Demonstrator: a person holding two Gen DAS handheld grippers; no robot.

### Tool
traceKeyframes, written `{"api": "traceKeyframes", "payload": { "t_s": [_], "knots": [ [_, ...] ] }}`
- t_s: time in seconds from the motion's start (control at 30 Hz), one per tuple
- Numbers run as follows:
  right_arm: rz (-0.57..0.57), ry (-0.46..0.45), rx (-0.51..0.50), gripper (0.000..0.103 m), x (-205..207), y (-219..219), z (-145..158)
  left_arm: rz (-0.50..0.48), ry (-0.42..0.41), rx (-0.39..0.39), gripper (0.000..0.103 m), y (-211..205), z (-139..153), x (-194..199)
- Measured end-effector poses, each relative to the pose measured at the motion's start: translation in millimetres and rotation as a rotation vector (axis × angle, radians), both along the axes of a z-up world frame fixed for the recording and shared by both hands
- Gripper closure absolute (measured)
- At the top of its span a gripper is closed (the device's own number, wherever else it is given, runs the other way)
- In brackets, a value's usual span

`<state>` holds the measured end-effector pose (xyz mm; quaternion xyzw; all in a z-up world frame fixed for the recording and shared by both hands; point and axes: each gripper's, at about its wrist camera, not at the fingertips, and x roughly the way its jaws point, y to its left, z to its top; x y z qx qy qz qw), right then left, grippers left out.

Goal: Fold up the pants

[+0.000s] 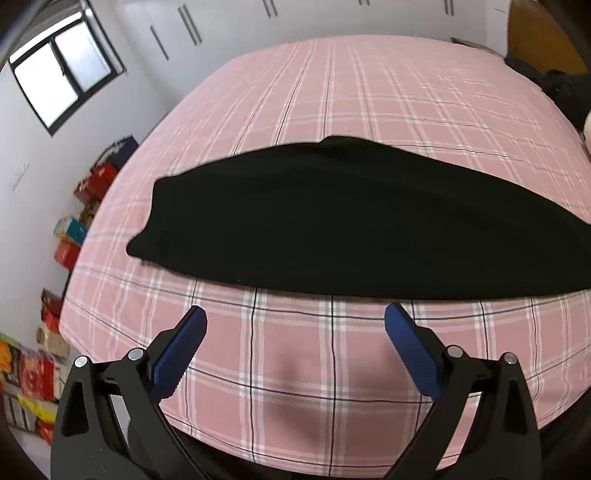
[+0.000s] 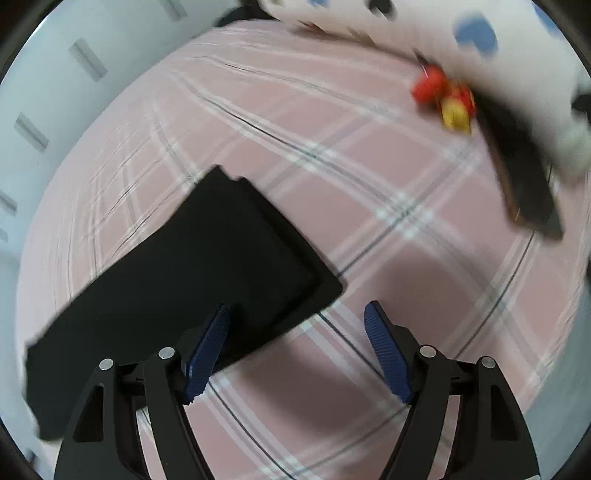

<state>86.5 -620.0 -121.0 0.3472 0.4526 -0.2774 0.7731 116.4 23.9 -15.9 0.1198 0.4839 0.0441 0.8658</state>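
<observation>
Black pants (image 1: 332,218) lie flat as one long band across the pink plaid bed sheet (image 1: 369,96). In the left wrist view my left gripper (image 1: 295,321) hovers open just short of their near edge, nothing between its blue pads. In the right wrist view, which is blurred, one squared end of the pants (image 2: 207,269) lies under and ahead of the left finger (image 2: 208,350). My right gripper (image 2: 299,317) stands open over that corner and bare sheet (image 2: 406,221), gripping nothing.
A pile of red and coloured boxes (image 1: 66,236) lines the floor left of the bed under a window (image 1: 62,77). White wardrobe doors (image 1: 221,29) stand behind. Dark clothing (image 1: 554,85) lies at the far right. Red and yellow items (image 2: 447,99) and white bedding (image 2: 406,26) lie at the bed's head.
</observation>
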Motion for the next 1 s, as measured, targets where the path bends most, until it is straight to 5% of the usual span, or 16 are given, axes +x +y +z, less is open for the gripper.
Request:
{"api": "traceKeyframes", "payload": {
  "t_s": [0.07, 0.2, 0.43, 0.63, 0.8, 1.0],
  "knots": [
    [-0.026, -0.074, 0.03, 0.026, -2, -2, -1, -0.011, -0.013, 0.008, 0.008, -3, 3, -3],
    [-0.016, -0.151, 0.136, 0.085, 0, -1, 0, -0.027, -0.024, 0.008, 0.008, -5, 9, -10],
    [0.06, -0.27, 0.096, 0.087, 7, 32, 57, -0.053, -0.037, 0.006, 0.008, -2, 14, -18],
    [0.251, -0.371, 0.101, 0.087, 41, 103, 119, -0.048, -0.047, -0.04, 0.008, 11, 14, -25],
    [0.463, -0.392, 0.078, 0.087, 84, 195, 152, -0.034, -0.061, -0.07, 0.008, 29, 15, -30],
    [0.667, -0.332, 0.028, 0.087, 124, 304, 153, -0.009, -0.083, -0.11, 0.008, 52, 22, -27]
  ]
}}
